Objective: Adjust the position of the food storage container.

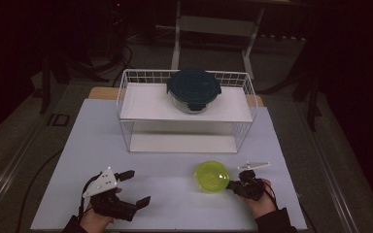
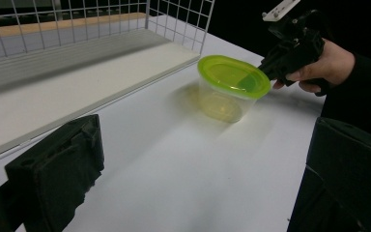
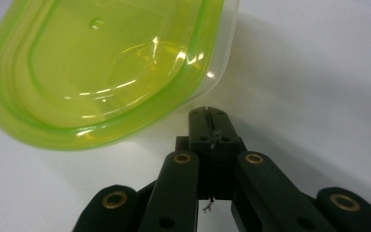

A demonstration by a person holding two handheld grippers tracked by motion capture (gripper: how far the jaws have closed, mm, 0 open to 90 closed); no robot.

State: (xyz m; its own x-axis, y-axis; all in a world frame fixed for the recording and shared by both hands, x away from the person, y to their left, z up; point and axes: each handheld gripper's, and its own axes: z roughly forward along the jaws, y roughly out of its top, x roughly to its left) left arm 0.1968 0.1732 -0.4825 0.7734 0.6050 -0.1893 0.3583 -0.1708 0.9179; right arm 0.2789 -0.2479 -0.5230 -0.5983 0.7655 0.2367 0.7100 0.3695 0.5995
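Lime-green and translucent, the round plastic tub with its snapped-on green lid (image 1: 212, 175) sits on the white tabletop (image 1: 175, 204), near the person's right side and in front of the white wire two-tier rack (image 1: 126, 92). It seems tilted, its far side lifted a little, as the left gripper view suggests.

Right beside it is the right gripper (image 1: 233, 184), held in the person's right hand (image 1: 260, 201). Its jaws are clenched tight together with nothing between them, the closed tip resting at or just under the lid's overhanging rim; I cannot tell whether it touches. That reads as a nudge or a pry at the rim, not a grasp.

To do this well, I would keep the closed tip low and against the tub's wall rather than the lid edge, and push slowly through the tub's middle, since a light, empty-looking container is likely to spin or tip. If lifting is meant, the jaws need to part first and straddle the rim.

Farther out, the left gripper (image 1: 133, 187) rests by the table's near-left edge, jaws spread wide and empty, well apart from the tub; it could come across to steady the far side. On the rack's upper shelf stands a round glass container with a dark blue clip lid (image 1: 193, 90), untouched.
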